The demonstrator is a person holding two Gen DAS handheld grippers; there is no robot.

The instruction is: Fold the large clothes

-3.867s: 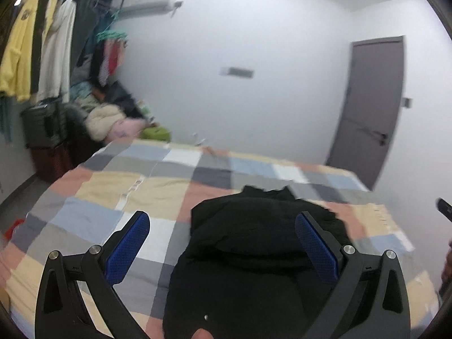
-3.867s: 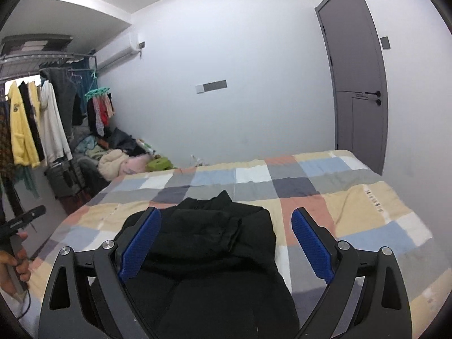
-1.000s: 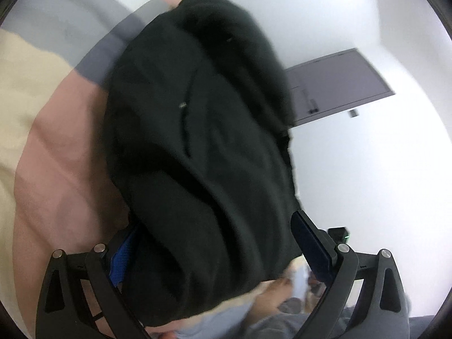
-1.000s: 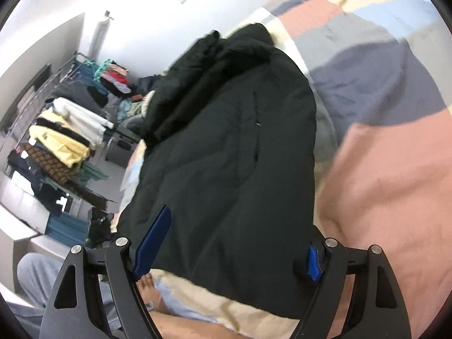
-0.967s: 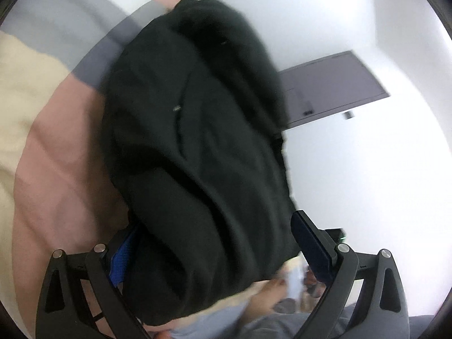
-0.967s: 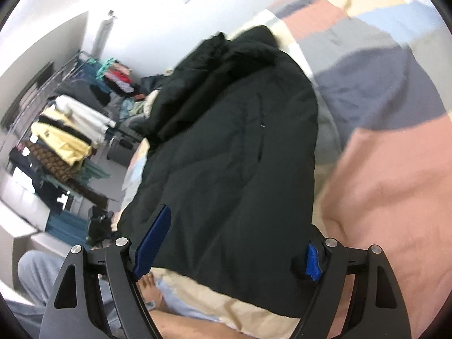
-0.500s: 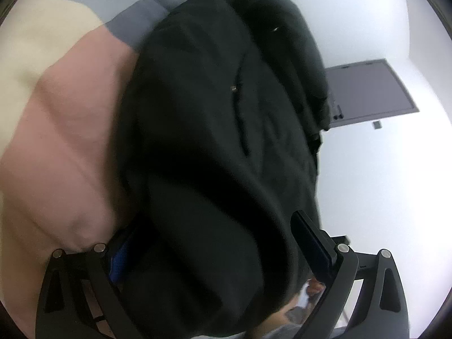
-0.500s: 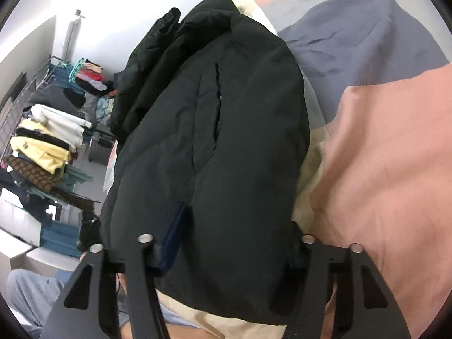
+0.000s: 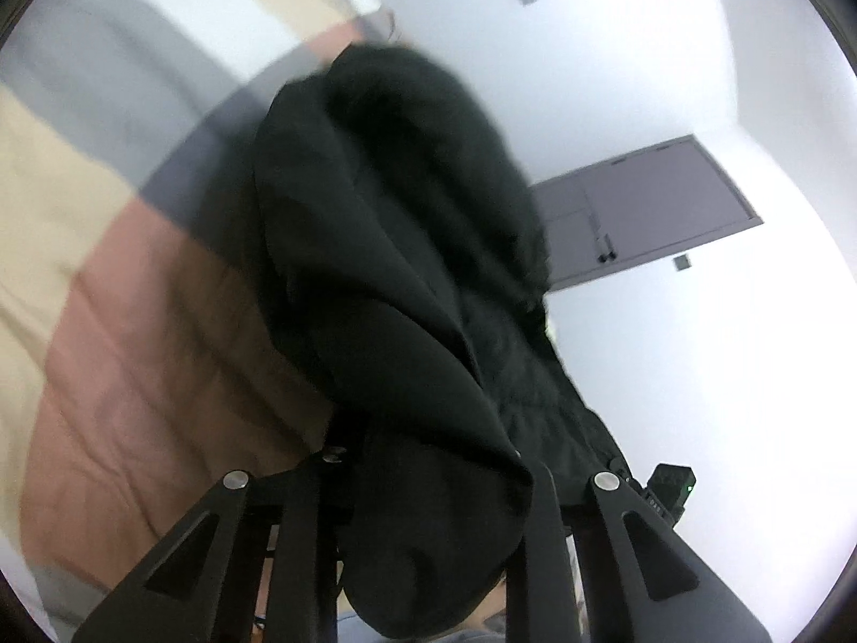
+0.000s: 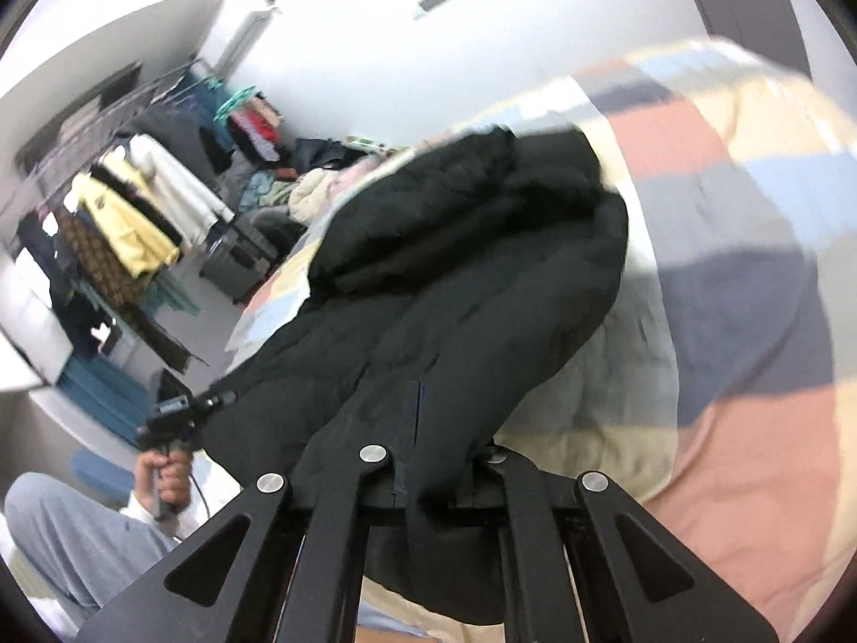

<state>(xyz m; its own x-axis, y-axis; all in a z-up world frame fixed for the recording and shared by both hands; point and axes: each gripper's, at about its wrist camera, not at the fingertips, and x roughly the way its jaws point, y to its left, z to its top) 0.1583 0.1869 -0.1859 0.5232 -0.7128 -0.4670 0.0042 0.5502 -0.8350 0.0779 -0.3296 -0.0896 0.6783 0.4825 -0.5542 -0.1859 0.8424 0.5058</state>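
A large black padded jacket (image 9: 385, 246) lies on the checked bedspread (image 9: 139, 321). My left gripper (image 9: 428, 461) is shut on the jacket's near hem, which bunches between and over the jaws and hides the pads. In the right wrist view the same jacket (image 10: 460, 289) runs away from me toward its hood. My right gripper (image 10: 434, 461) is shut on the other side of the near hem and has raised it off the bed (image 10: 750, 321). The left gripper (image 10: 177, 418) also shows there, at the far side of the hem.
A grey door (image 9: 648, 209) is in the far wall. A rack of hanging clothes (image 10: 128, 214) and a pile of garments (image 10: 300, 187) stand left of the bed. The person's legs (image 10: 69, 530) are at the bed's near edge.
Both grippers have closed on the jacket's near hem. The hem has risen off the bedspread and the views have tilted up.
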